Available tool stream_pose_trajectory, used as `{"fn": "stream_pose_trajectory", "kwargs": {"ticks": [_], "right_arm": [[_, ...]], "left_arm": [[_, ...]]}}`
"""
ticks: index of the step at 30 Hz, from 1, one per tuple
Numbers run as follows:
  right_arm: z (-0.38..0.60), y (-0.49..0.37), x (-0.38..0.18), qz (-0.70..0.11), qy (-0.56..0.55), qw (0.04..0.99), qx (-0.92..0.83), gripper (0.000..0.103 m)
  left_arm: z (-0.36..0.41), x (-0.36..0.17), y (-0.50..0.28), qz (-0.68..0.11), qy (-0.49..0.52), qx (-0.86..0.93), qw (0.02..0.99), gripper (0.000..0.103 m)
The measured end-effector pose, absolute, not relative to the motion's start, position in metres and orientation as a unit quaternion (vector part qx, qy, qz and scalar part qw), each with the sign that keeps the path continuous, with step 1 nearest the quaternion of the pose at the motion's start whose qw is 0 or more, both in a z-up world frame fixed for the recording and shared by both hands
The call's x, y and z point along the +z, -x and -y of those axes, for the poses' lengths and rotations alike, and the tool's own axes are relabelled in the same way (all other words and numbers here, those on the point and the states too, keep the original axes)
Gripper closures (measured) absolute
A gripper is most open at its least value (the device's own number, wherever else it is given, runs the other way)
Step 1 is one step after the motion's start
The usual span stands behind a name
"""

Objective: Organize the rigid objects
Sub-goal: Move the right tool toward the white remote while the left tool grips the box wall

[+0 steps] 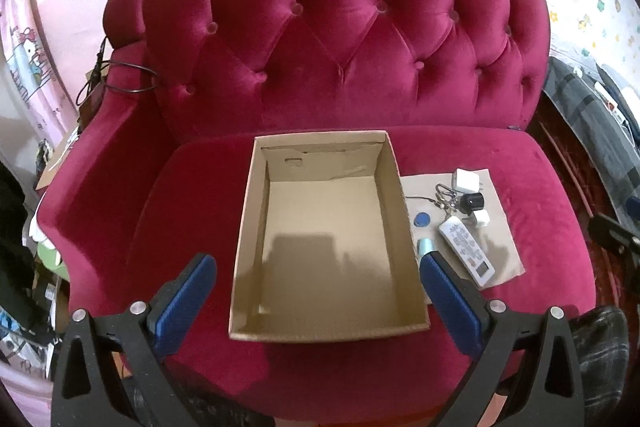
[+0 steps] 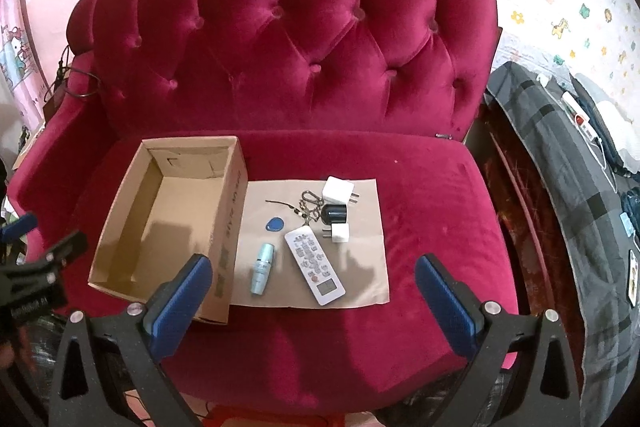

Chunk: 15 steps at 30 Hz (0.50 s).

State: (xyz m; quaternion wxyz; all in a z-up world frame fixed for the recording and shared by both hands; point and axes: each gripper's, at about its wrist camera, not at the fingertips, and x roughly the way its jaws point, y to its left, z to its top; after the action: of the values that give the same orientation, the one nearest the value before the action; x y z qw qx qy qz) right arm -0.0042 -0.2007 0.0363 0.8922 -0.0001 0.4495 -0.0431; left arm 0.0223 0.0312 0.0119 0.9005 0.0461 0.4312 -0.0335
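An empty cardboard box (image 1: 256,227) (image 2: 120,227) sits on the crimson sofa seat. Right of it a brown paper sheet (image 2: 368,267) (image 1: 500,227) carries a white remote (image 2: 315,269) (image 1: 466,253), a pale blue bottle (image 2: 262,268) (image 1: 425,246), a blue tag (image 2: 274,224) (image 1: 422,218), a key ring (image 2: 310,205), a black cylinder (image 2: 335,213) (image 1: 471,202) and two white plug adapters (image 2: 338,189) (image 2: 340,233). My left gripper (image 1: 318,267) is open above the box's near end. My right gripper (image 2: 314,271) is open above the remote and bottle, holding nothing.
The sofa (image 2: 440,195) has a tufted back and a curved left arm with a black cable (image 1: 128,79). A grey plaid blanket (image 2: 560,167) with small items lies at the right. Clutter fills the floor at the far left.
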Motion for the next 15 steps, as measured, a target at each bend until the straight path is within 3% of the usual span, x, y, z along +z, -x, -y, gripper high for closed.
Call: {"fn": "stream_pose_trajectory", "kwargs": {"ticks": [15], "right_arm": [[0.215, -0.023, -0.002, -0.472, 0.006, 0.879, -0.065, 0.0]], "left_arm": [[-0.078, -0.052, -0.104, -0.464, -0.053, -0.008, 0.884, 0.0]]}}
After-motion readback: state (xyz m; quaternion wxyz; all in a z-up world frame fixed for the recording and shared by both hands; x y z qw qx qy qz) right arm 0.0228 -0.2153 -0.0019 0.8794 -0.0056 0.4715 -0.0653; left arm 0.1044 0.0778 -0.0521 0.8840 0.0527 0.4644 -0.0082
